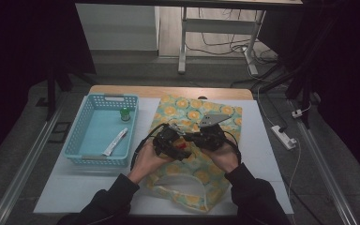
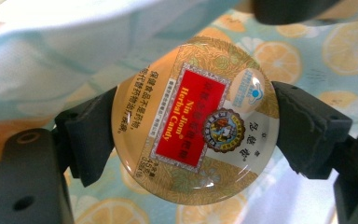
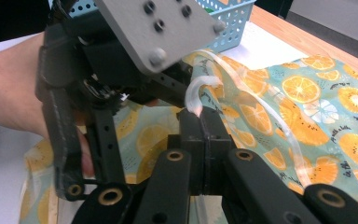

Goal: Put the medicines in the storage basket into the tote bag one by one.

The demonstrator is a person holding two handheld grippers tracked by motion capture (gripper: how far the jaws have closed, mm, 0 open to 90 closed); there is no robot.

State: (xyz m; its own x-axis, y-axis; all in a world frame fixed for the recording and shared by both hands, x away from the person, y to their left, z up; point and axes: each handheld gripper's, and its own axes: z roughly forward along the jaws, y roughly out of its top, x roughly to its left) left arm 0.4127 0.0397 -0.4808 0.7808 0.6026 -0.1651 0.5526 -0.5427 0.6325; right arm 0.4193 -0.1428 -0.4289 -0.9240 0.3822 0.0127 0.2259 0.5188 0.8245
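A: What is seen closest to the lens?

B: A round candy tin point(image 2: 195, 119), printed in red and gold, is seen clamped between the two black jaws of the left claw point(image 2: 193, 126); a pad is pressed against each side of its rim, and its label is turned toward the lens.

A: And what lies beyond that claw?

B: An orange-patterned bag point(image 1: 187, 161) is spread on the desk point(image 1: 258, 154) under both claws. A pale fold of its fabric is lifted just above the tin.

A: How is the right claw point(image 3: 200, 116) set?

B: Its jaws are closed together on the bag's clear plastic handle point(image 3: 200, 91), which is pinched at the jaw tips and curls away across the fabric to that claw's right.

A: How are the two claws placed to each other?

B: The left claw point(image 1: 180, 146) is held just beside the right claw point(image 1: 198, 137), almost touching, both above the middle of the bag.

A: What else is noted?

B: Well to the left of the left claw, a blue basket point(image 1: 75, 136) is set on the desk; a small green-capped bottle point(image 1: 125, 114) and a white tube point(image 1: 115, 142) are held in it
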